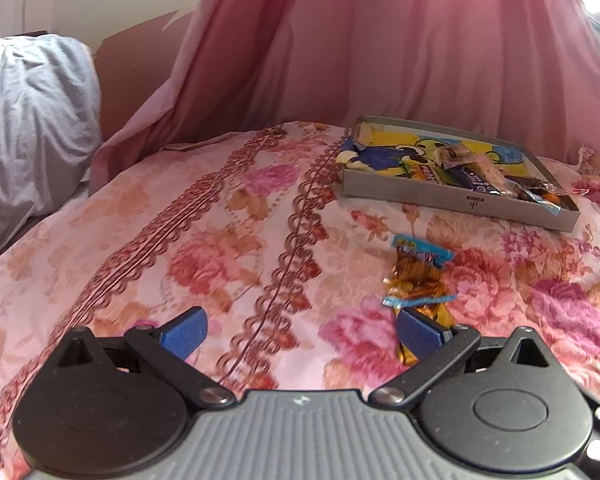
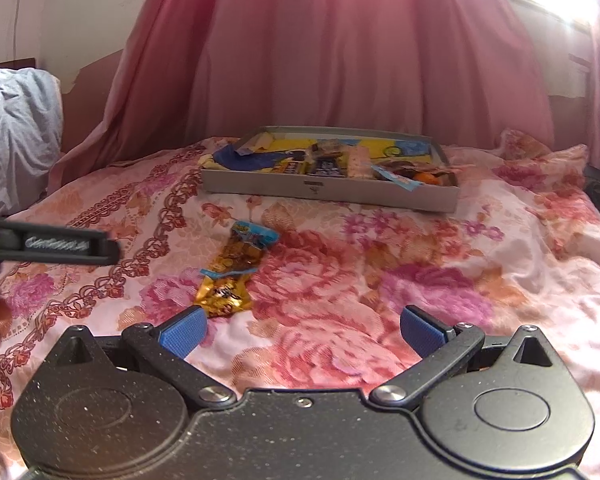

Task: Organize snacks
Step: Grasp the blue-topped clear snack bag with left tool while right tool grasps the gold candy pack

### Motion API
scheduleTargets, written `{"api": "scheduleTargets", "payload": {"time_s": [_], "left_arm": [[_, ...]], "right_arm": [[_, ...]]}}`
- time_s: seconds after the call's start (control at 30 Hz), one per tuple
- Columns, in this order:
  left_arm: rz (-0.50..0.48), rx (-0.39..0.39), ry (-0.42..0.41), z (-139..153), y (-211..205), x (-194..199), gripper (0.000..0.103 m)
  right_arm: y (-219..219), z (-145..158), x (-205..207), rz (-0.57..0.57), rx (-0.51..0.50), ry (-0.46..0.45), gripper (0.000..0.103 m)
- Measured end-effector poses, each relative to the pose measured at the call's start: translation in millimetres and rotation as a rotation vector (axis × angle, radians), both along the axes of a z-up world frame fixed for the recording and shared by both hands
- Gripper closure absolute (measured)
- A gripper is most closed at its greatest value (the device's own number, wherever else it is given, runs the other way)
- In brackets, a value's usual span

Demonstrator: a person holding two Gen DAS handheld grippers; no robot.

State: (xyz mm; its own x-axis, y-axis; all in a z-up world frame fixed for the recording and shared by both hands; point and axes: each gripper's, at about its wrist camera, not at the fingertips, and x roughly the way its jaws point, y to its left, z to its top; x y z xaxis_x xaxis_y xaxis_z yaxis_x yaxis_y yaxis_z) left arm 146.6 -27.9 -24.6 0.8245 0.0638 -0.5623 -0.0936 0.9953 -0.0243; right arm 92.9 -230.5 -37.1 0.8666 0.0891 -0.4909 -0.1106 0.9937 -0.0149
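A: The fingers of the left gripper (image 1: pixel 300 334) and the right gripper (image 2: pixel 302 332) are spread wide, holding nothing.

B: And the snacks?

A: Several already lie in the grey tray (image 2: pixel 260 190) on the bed (image 2: pixel 380 280). Two packets, the blue-ended one (image 2: pixel 247 250) and the gold one (image 2: pixel 224 296), remain on the bedspread, so it looks mostly done.

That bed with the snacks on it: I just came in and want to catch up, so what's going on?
A person is sorting snacks with two handheld grippers. The grey tray on the floral bedspread already holds several wrapped snacks. Two packets lie outside it: a blue-ended one and a gold one, overlapping. The left gripper and the right gripper are both open and empty, near the gold packet.
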Motion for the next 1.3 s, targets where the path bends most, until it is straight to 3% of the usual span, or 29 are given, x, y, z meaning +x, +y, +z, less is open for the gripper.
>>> {"api": "scheduleTargets", "payload": {"time_s": [0.33,0.47,0.73,1.03,1.17,1.3], "left_arm": [[-0.086,-0.062,0.053,0.9,-0.2,63.6,0.0],[-0.181,-0.048,0.063,-4.8,-9.6,89.0,0.0],[-0.329,-0.096,0.114,-23.6,-34.3,134.8,0.001],[-0.422,-0.112,0.215,-46.0,-52.6,175.5,0.0],[-0.434,-0.067,0.288,-56.9,-59.2,186.2,0.003],[-0.443,-0.043,0.303,-60.3,-57.3,189.0,0.009]], "right_arm": [[34.0,-14.9,35.5,0.242,-0.137,-0.031,0.001],[48.4,-34.0,59.4,0.222,-0.123,0.001,0.001],[77.2,-60.0,98.1,0.27,-0.115,0.038,0.003],[75.7,-71.0,121.1,0.215,-0.066,0.103,0.013],[76.9,-72.8,120.3,0.212,-0.076,0.1,0.018],[77.9,-72.3,118.8,0.207,-0.074,0.09,0.022]]}}
